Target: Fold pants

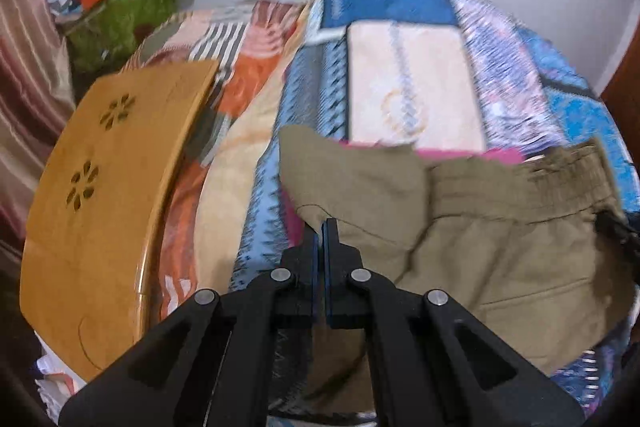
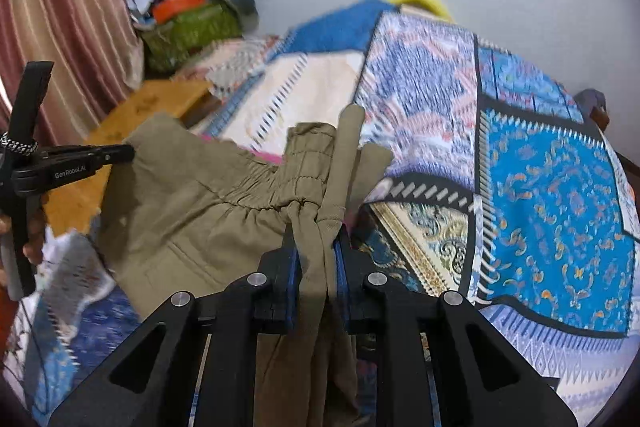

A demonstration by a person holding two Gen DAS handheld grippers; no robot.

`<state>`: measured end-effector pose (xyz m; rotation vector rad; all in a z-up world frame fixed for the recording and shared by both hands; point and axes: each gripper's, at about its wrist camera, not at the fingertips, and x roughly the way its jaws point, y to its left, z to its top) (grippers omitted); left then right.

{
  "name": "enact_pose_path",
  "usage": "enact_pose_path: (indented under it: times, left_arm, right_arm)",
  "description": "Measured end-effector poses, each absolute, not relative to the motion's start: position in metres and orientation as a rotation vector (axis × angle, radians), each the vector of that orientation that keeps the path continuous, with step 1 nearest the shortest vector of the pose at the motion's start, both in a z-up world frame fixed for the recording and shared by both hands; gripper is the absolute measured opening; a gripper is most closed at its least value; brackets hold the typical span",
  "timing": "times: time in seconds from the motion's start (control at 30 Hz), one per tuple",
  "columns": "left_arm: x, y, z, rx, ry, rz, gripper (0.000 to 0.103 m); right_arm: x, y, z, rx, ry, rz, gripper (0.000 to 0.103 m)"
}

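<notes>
Khaki pants (image 1: 500, 239) with an elastic waistband hang lifted over a patterned blue bedspread (image 1: 560, 115). My left gripper (image 1: 322, 227) is shut on a thin edge of the pants at their left side. My right gripper (image 2: 316, 243) is shut on bunched pants fabric (image 2: 200, 203) near the waistband, with cloth hanging down between the fingers. The left gripper also shows at the left of the right wrist view (image 2: 120, 153), pinching the pants' far corner. A pink cloth shows behind the pants' top edge.
A curved wooden lap table (image 1: 104, 195) lies on the bed to the left. A green bag (image 1: 120, 19) piled with items stands by the striped curtain (image 2: 60, 7) at the back left. The bedspread (image 2: 560, 187) extends right. A white wall is behind.
</notes>
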<state>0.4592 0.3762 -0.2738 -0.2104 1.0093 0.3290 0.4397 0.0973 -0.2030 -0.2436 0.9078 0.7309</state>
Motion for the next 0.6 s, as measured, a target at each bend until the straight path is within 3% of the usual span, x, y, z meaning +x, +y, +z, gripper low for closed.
enact_pose_path:
  times: [0.23, 0.43, 0.6]
  left_arm:
    - [0.442, 0.381, -0.268, -0.273, 1.017, 0.32, 0.002]
    - [0.404, 0.344, -0.219, -0.158, 0.994, 0.314, 0.002]
    - [0.349, 0.292, -0.148, -0.066, 0.893, 0.252, 0.006]
  right_arm:
    - [0.44, 0.079, -0.195, -0.269, 0.967, 0.682, 0.04]
    - [0.42, 0.058, -0.139, -0.201, 0.903, 0.713, 0.04]
    - [0.374, 0.039, -0.065, -0.149, 0.777, 0.759, 0.04]
